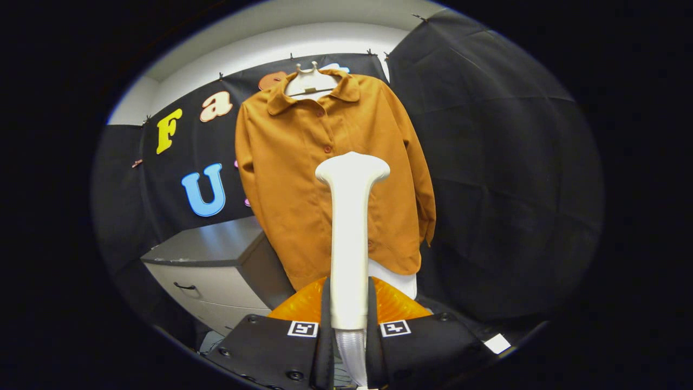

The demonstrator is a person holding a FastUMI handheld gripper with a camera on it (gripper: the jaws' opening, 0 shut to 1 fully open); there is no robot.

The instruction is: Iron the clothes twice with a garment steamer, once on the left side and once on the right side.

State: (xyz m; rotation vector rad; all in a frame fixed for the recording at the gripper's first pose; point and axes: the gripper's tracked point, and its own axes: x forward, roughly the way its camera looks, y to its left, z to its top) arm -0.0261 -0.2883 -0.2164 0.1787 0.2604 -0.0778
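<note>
1. Two fingers (pixel 324 319) of the gripper (pixel 349 319) stand nearest, set narrow and pressing from both sides on the handle of one white garment steamer (pixel 350 238), so the tongs are clamped on it.
2. Each finger carries one small square marker on its mount, two markers in all, one on either side of the handle.
3. One ribbed, clear hose (pixel 352 352) leaves the bottom of the handle and drops between the fingers.
4. From the grip the steamer rises upright and ends in one broad, rounded head, which stands in front of the shirt's middle; whether the head touches the cloth cannot be told.
5. One rust-orange shirt (pixel 303 179) hangs beyond the fingers on one white hanger (pixel 309 84), collar up, front buttoned; four buttons can be counted, the steamer hiding part of the placket.
6. Something white (pixel 398 281) shows just below the shirt's hem, and a ribbed orange piece (pixel 392 303) sits just behind the fingers; what either is cannot be told.
7. One grey-topped cabinet (pixel 216 260) with two visible drawers stands beside the shirt, to the left of the fingers.
8. Black cloth walls (pixel 498 162) close the booth behind and to the right.
</note>
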